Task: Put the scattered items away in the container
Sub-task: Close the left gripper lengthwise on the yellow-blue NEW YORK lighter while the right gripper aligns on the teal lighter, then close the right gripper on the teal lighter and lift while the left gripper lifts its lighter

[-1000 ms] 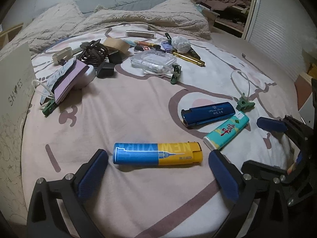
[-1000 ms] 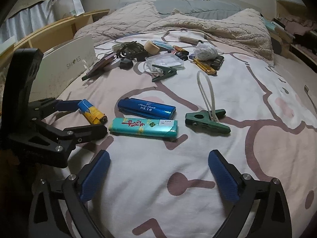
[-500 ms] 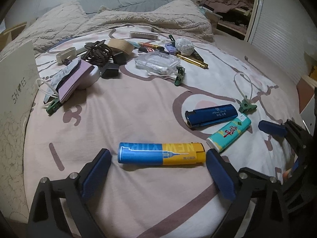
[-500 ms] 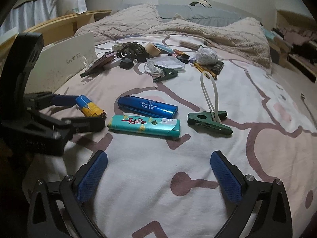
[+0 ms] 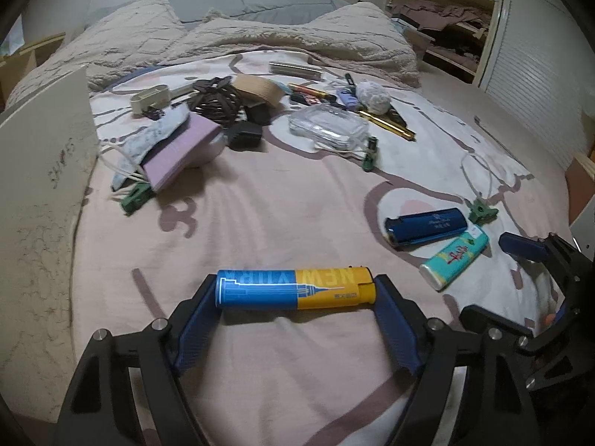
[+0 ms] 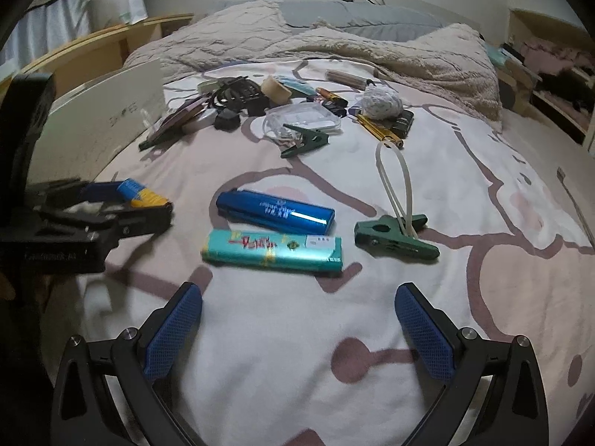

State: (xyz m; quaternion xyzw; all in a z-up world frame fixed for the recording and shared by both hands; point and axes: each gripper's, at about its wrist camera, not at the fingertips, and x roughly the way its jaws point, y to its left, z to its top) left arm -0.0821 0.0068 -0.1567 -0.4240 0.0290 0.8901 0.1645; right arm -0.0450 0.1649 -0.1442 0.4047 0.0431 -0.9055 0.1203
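A blue and yellow lighter (image 5: 293, 290) lies crosswise on the pink bedspread. My left gripper (image 5: 295, 291) is closing around it lengthwise, and its blue pads (image 5: 200, 308) touch both ends. In the right wrist view the same lighter (image 6: 143, 195) shows between the left gripper's (image 6: 122, 204) fingers. My right gripper (image 6: 297, 319) is open with nothing in it, just short of a teal lighter (image 6: 271, 251) and a dark blue lighter (image 6: 275, 212). A white shoe box (image 5: 44, 171) stands at the bed's left edge.
A green clip with a white loop (image 6: 394, 238) lies right of the lighters. Farther back sits a heap: a clear plastic case (image 5: 327, 128), a tape roll (image 5: 260, 89), a dark hair claw (image 5: 219, 102), a pink booklet (image 5: 178, 152). A rumpled blanket (image 5: 297, 44) covers the headboard end.
The left gripper's jaws have come in from wide apart until the pads meet the ends of the blue and yellow lighter. The right gripper has stayed open and hardly moved.
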